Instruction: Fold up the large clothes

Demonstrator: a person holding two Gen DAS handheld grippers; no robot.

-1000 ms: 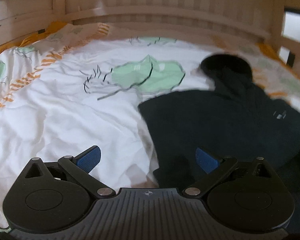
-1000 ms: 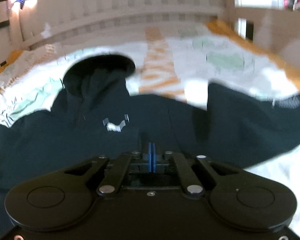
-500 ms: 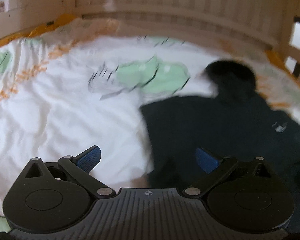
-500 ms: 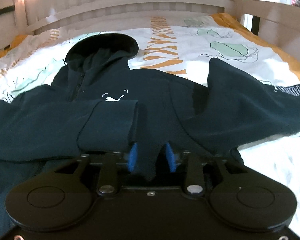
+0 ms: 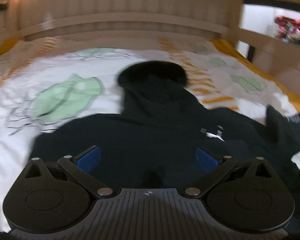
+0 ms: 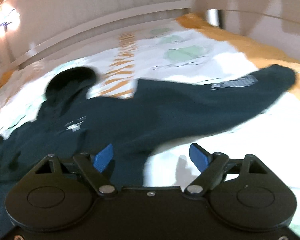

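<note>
bed: patterned white sheet (image 5: 50,140) | headboard (image 5: 130,6): pale wood | lamp (image 6: 6,18): lit

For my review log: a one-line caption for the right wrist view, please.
Right gripper, jaws opening and holding nothing, over a dark hoodie spread on the patterned bedspread, sleeve outstretched.

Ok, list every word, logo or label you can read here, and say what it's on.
Nothing is readable.
Sleeve print on the dark hoodie: white lettering, too blurred to read.
Chest mark: small white logo, no legible text.
Left gripper base: a crosshair symbol, no words.
</note>
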